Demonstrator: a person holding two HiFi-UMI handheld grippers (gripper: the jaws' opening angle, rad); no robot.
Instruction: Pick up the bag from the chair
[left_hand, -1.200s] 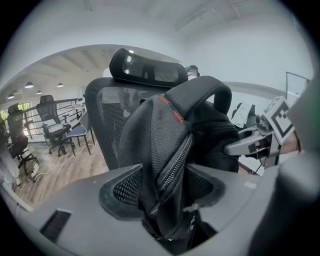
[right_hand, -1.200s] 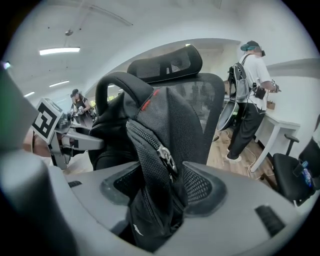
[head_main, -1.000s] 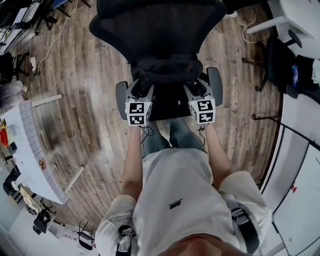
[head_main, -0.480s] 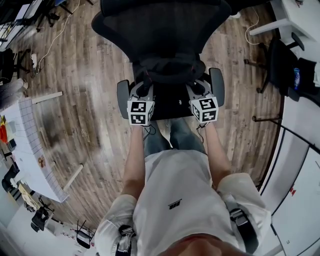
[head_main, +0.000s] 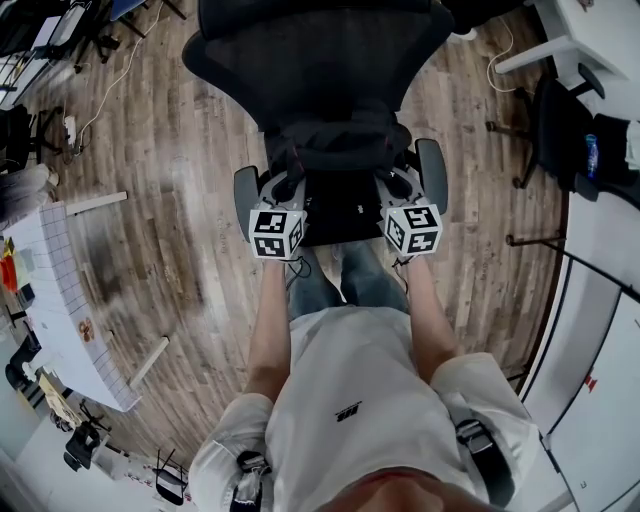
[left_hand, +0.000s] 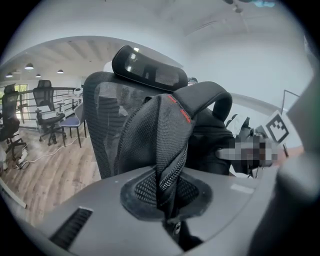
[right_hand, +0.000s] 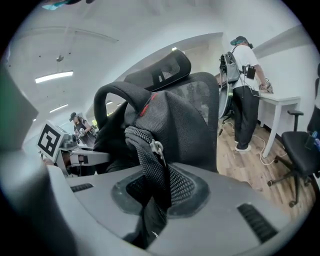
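Left tongs (left_hand: 167, 212) back; bag mesh (left_hand: 165, 135) between.

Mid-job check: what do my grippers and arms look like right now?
The left tongs and right tongs each have a grey body carrying a white cube with black square markers. A thin dark cable loops under the left cube. The sleeves are short, part of a white T-shirt.
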